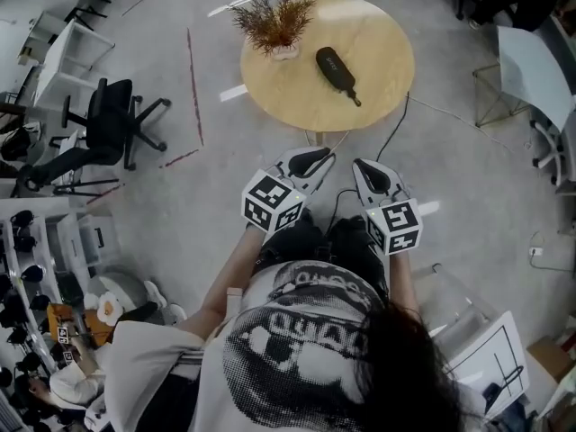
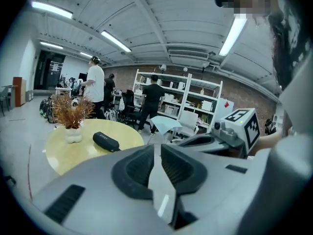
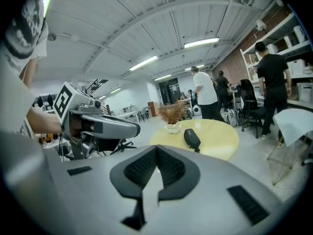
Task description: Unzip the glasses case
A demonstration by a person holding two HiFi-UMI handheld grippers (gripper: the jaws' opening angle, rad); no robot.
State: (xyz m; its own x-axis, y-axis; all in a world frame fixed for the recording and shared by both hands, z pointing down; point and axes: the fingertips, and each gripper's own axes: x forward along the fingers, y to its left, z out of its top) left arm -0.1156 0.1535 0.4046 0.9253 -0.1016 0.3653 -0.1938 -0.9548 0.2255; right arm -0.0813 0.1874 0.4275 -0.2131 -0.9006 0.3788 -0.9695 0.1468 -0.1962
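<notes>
At the far left, a black office chair (image 1: pixel 108 129) stands on the grey floor, well apart from the table.

The person's 2 forearms reach forward from the body, elbows bent, and hold the 2 grippers side by side over the floor on the near side of the table. Both point toward the table and tilt a little downward.

The left gripper (image 1: pixel 315 157) has its jaws a narrow slit apart, and its own view shows nothing between the pads. The hand behind it is hidden under the marker cube.

Beyond the grippers stands the round yellow table (image 1: pixel 297 97). On its far left part sits a dried plant (image 1: pixel 274 21) in a small pale pot. The glasses case (image 1: pixel 336 68), black and oblong, lies flat just right of the plant, near the table's middle. Its narrow end with a short tab points toward the near right edge. The lid is down, but the zip is too small to make out. Neither gripper touches it; both are well apart from it.

The right gripper (image 1: pixel 364 165) has its jaws pressed together at the tips and is empty.
</notes>
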